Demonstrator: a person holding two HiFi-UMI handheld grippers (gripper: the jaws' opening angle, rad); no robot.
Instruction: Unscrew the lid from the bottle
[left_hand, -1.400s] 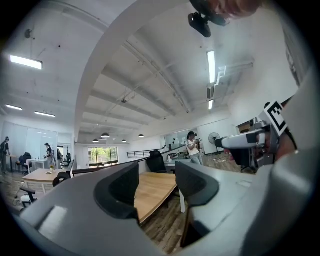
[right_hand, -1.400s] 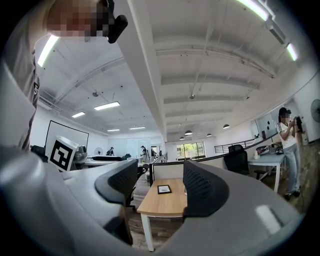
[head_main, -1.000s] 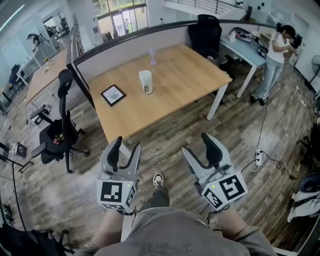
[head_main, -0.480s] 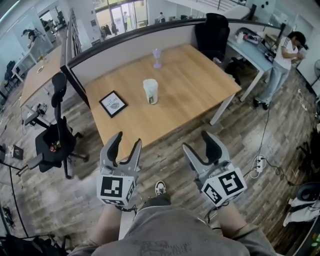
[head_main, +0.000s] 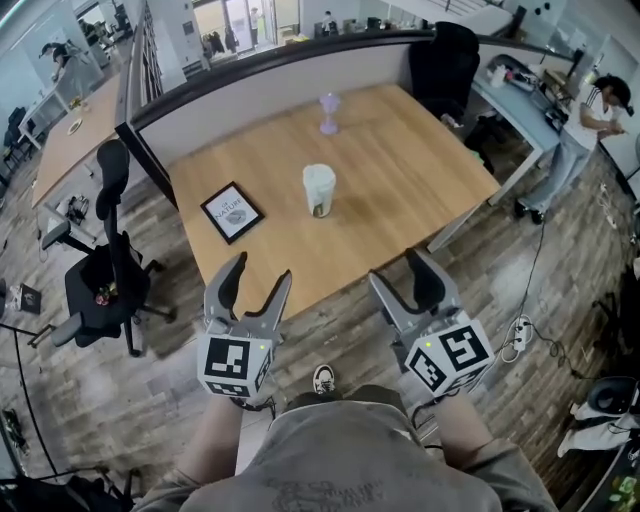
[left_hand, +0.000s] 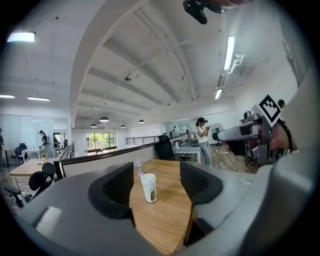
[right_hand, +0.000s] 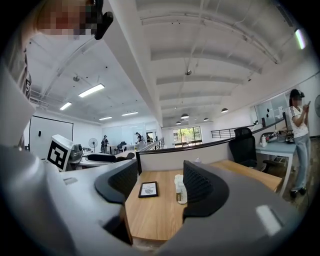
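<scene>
A white bottle (head_main: 319, 190) with its lid on stands upright in the middle of a wooden table (head_main: 420, 190). Both grippers hang in the air before the table's near edge, well short of the bottle. The left gripper (head_main: 258, 275) has its jaws opening, with nothing between them. The right gripper (head_main: 400, 272) is open and empty too. In the left gripper view the bottle (left_hand: 149, 188) shows far off between the jaws of that gripper (left_hand: 156, 175). In the right gripper view the bottle (right_hand: 178, 189) is partly hidden behind the right-hand jaw of the right gripper (right_hand: 160, 182).
A black framed picture (head_main: 231, 211) lies left of the bottle and a small purple cup (head_main: 328, 113) stands at the table's far side by a partition. An office chair (head_main: 105, 275) stands at the left, another black chair (head_main: 441, 60) behind the table. A person (head_main: 585, 120) stands at the right.
The table and bottle have come nearer in the head view. The left gripper's jaws have spread wider. The right gripper's jaws stand the same.
</scene>
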